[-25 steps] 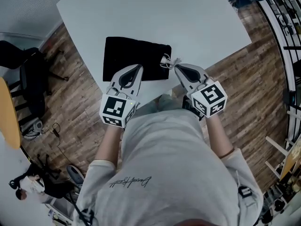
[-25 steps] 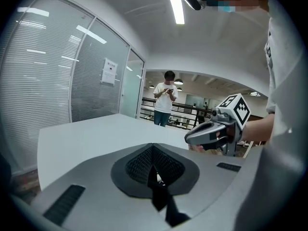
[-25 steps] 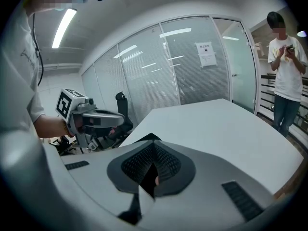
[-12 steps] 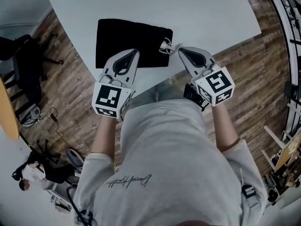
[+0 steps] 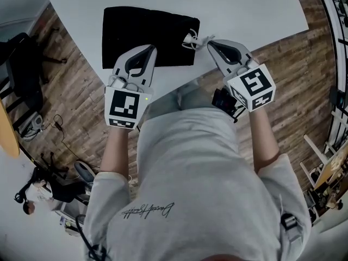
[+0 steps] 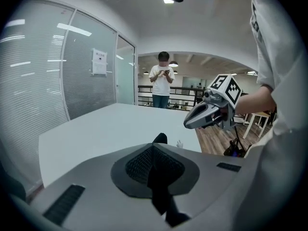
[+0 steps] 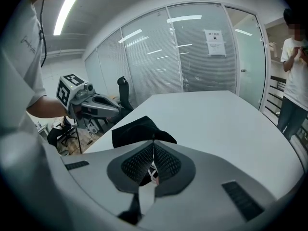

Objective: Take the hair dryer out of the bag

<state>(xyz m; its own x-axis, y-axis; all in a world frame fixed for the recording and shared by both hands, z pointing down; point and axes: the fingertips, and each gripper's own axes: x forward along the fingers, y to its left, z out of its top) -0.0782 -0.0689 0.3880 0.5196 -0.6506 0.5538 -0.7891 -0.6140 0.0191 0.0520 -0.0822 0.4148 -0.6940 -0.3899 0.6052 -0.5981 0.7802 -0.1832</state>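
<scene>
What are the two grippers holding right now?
Nothing. The left gripper and right gripper are both shut and empty, near the flat black cloth bag.

Across the back of my shirt (image 5: pixel 190 162) runs a line of dark cursive script (image 5: pixel 148 210), too loopy and small for me to read. A white notice (image 6: pixel 99 61) hangs on the glass wall (image 6: pixel 89 93), its heading and print too small to make out. My left tool (image 5: pixel 150 48) and right tool (image 5: pixel 210 43) carry cubes (image 5: pixel 124 107) with black-and-white square marker patterns.

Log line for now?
black drawstring bag: on table | left hand-held gripper: shut, over bag's near edge | right hand-held gripper: shut, by white cord | hair dryer: unseen
</scene>
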